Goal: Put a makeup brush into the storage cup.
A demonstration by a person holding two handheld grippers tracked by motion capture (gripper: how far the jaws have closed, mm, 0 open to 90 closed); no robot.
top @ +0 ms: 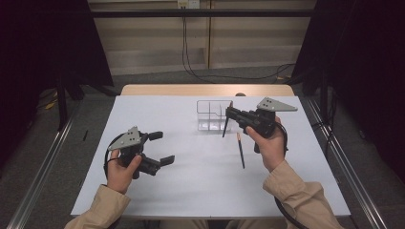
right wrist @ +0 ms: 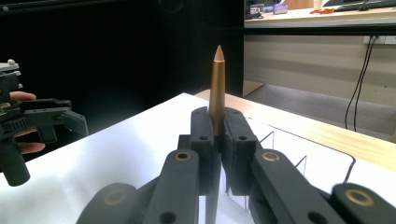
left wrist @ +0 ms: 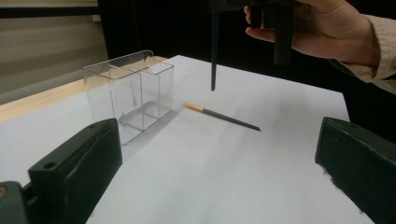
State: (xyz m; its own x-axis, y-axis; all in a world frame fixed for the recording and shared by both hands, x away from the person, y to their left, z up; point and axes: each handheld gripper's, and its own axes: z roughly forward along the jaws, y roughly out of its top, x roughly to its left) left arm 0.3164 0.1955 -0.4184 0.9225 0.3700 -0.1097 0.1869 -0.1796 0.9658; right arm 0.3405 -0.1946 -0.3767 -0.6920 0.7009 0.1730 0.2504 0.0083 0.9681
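My right gripper (top: pixel 229 113) is shut on a slim dark pencil (top: pixel 225 128) and holds it nearly upright in the air, just in front of the clear plastic organizer (top: pixel 208 117). In the right gripper view the jaws (right wrist: pixel 218 125) clamp the pencil's golden-brown shaft (right wrist: pixel 217 86), pointed end up. A second pencil (top: pixel 240 150), dark with an orange end, lies flat on the white table (top: pixel 191 186). My left gripper (top: pixel 163 148) hovers open and empty at the table's left. Its view shows the lying pencil (left wrist: pixel 222 116), the organizer (left wrist: pixel 128 91) and the hanging pencil (left wrist: pixel 214 56).
The organizer has several clear compartments and stands at the back middle of the table. A wooden strip (top: pixel 205 89) edges the table's far side. Metal rails (top: pixel 38 176) run along both sides on the floor, and cables (top: pixel 191 67) trail behind.
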